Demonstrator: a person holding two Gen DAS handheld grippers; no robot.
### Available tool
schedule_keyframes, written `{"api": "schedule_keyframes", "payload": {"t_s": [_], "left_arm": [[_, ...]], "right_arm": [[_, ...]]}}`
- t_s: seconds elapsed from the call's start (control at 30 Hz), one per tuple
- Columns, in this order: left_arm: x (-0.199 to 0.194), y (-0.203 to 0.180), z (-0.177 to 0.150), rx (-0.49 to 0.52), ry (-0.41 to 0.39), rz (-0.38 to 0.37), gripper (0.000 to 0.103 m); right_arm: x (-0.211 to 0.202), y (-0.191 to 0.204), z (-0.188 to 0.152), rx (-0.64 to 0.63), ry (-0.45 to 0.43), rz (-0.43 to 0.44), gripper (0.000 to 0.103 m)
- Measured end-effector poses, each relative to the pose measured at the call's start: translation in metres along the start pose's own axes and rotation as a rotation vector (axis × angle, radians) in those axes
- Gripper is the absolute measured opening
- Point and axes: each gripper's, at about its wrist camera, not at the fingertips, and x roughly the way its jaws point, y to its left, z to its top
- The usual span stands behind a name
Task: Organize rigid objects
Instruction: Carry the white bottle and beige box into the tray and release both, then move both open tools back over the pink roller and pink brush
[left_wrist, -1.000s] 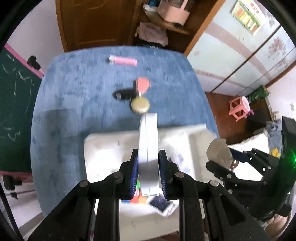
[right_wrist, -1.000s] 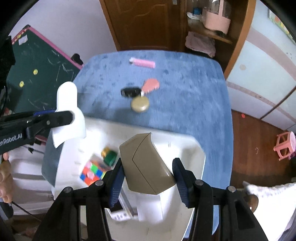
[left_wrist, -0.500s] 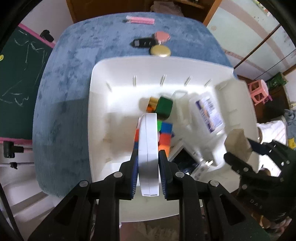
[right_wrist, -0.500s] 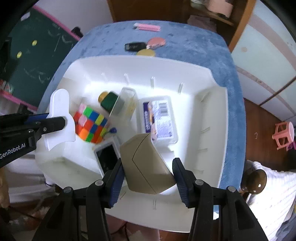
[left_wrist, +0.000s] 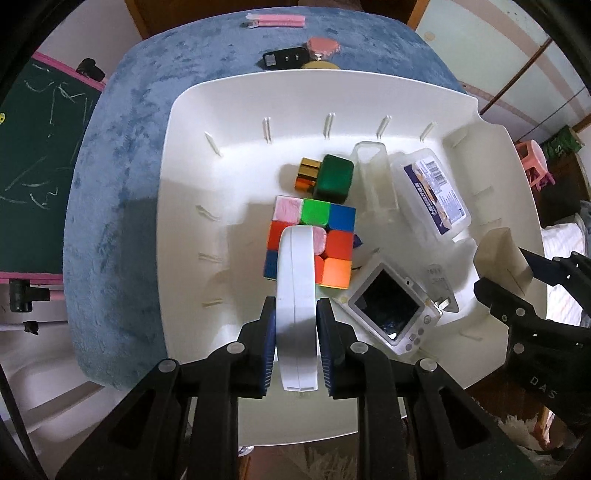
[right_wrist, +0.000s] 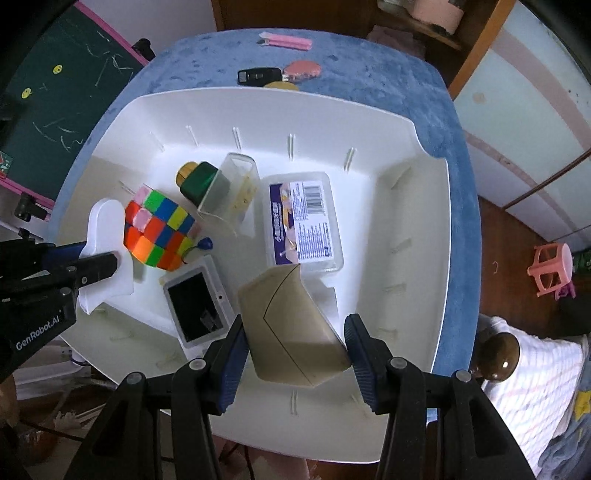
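Both claws grip—left claw (left_wrist: 296, 325) a white piece (left_wrist: 297, 291), right claw (right_wrist: 295, 343) perhaps a tan box (right_wrist: 291, 332).

Bin (left_wrist: 192, 206) left half bare; cube (left_wrist: 314, 243), camera (left_wrist: 388, 306) crowd middle.

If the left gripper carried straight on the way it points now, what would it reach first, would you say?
Probably the Rubik's cube: the left gripper, shut on a flat white piece, points at it in the white bin. Depth is unclear, so the piece would likely touch first.
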Motion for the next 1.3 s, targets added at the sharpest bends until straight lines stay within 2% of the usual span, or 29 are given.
{"api": "schedule_keyframes", "payload": {"t_s": [0.2,0.23,0.3,0.37,0.43,0.53,0.63,0.83,1.07,1.1,1.17,1.3], "left_arm": [[0.000,-0.009,-0.002,0.036,0.001,0.035,0.023],[-0.001,-0.011,-0.002,0.041,0.000,0.048,0.023],[-0.002,-0.014,-0.002,0.048,0.001,0.060,0.030],[-0.005,-0.014,-0.003,0.044,-0.008,0.069,0.055],[-0.011,-0.013,-0.003,0.036,-0.026,0.069,0.061],[-0.017,-0.012,-0.002,0.027,-0.037,0.066,0.061],[-0.023,-0.009,0.000,0.009,-0.047,0.057,0.070],[-0.040,-0.009,0.006,-0.009,-0.089,0.045,0.071],[-0.070,-0.014,0.013,-0.001,-0.184,0.035,0.075],[-0.072,-0.015,0.014,-0.002,-0.193,0.033,0.075],[-0.077,-0.016,0.015,-0.001,-0.211,0.028,0.083],[-0.083,-0.016,0.021,-0.006,-0.229,0.026,0.084]], "right_arm": [[-0.003,-0.002,-0.003,-0.001,-0.009,-0.004,0.054],[-0.004,-0.002,-0.004,-0.003,-0.013,-0.004,0.058],[-0.006,-0.002,-0.006,-0.008,-0.028,-0.010,0.062],[-0.010,-0.001,-0.008,-0.016,-0.044,-0.010,0.063],[-0.013,0.000,-0.009,-0.020,-0.057,-0.010,0.063],[-0.021,0.002,-0.010,-0.033,-0.087,-0.030,0.063],[-0.030,0.004,-0.010,-0.048,-0.122,-0.037,0.063],[-0.045,0.005,-0.010,-0.055,-0.171,-0.044,0.063],[-0.066,-0.002,-0.008,-0.031,-0.230,-0.027,0.063],[-0.069,-0.003,-0.007,-0.028,-0.236,-0.026,0.063],[-0.073,-0.004,-0.007,-0.021,-0.244,-0.018,0.063],[-0.076,-0.007,-0.004,-0.009,-0.248,0.011,0.063]]}}
